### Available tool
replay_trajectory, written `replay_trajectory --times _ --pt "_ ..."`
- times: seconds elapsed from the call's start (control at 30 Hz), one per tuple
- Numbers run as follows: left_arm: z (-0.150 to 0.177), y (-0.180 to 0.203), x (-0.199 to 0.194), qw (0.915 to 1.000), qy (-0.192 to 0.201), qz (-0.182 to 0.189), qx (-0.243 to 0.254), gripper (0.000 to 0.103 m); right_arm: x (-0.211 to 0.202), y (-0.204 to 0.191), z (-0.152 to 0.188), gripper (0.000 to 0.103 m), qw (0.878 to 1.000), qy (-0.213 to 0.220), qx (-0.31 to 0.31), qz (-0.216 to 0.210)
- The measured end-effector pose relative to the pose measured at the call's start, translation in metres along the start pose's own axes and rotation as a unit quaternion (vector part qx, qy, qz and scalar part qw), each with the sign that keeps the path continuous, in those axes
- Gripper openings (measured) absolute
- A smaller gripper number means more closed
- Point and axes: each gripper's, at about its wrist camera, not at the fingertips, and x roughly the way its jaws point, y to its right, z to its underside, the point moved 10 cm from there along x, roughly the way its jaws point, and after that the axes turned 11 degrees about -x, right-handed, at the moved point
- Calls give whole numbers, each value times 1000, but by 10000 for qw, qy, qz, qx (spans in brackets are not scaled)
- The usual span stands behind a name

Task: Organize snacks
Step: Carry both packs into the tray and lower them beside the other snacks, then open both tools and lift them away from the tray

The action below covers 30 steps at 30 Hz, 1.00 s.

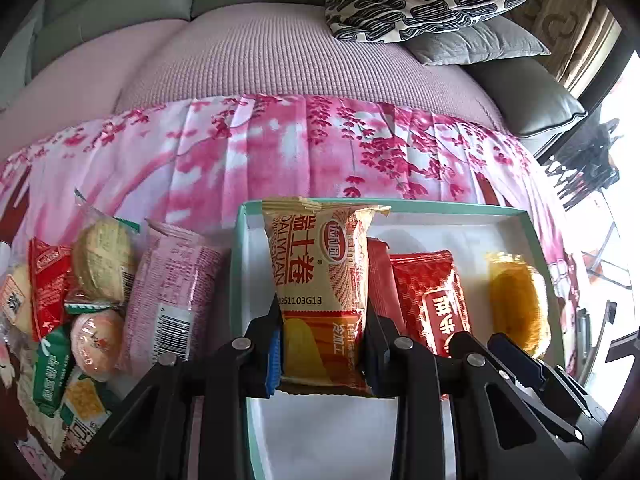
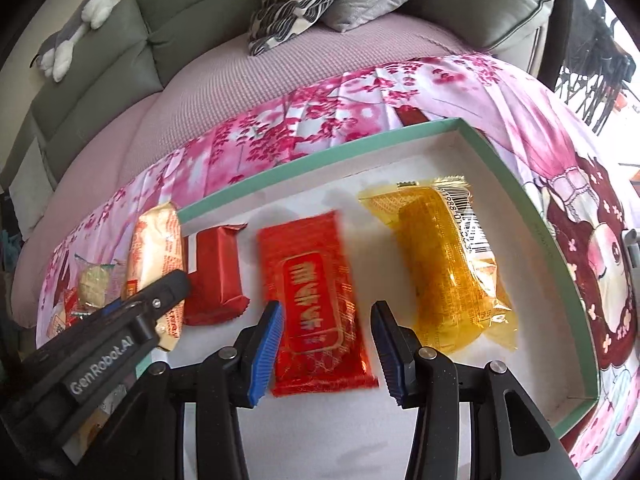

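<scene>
My left gripper (image 1: 322, 350) is shut on a beige and orange Swiss-roll packet (image 1: 324, 276), held over the left end of a white tray with a teal rim (image 1: 239, 248). The packet (image 2: 156, 256) and the left gripper's finger also show in the right wrist view. In the tray (image 2: 320, 152) lie a small dark red packet (image 2: 216, 276), a red packet with a label (image 2: 316, 300) and a yellow packet (image 2: 444, 264). My right gripper (image 2: 326, 344) is open, its blue pads either side of the red labelled packet's near end. It also shows in the left wrist view (image 1: 496, 354).
A pile of loose snacks (image 1: 100, 300) lies left of the tray, with a pink packet (image 1: 172, 292) nearest it. All sits on a pink floral cloth (image 1: 280, 152) over a sofa. Cushions (image 1: 428, 0) lie behind.
</scene>
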Motion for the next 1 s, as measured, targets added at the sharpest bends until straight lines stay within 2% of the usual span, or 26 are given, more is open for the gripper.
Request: replay_trajectory --times 0.43,0.6,0.77,0.9,0.97,1.0 --pt "2 0 3 9999 -106 53 -81 37 3 -4 4 48 9998 -123 -150 85" --pt "2 -2 2 9998 -135 -99 -111 39 2 -5 5 48 9995 -157 -239 142" --pt "4 -8 -2 9994 -177 -234 -203 45 -3 -8 3 48 9992 -121 -338 170" --pt "3 -12 -10 9992 -170 -194 -311 50 -11 -8 0 48 9990 -29 -395 222" --pt "1 -12 -16 9992 -127 -191 -341 56 -15 -9 -1 49 9989 6 -405 221" --pt "1 -12 -18 9992 -102 -198 -337 62 -16 -9 -1 49 9989 19 -407 223"
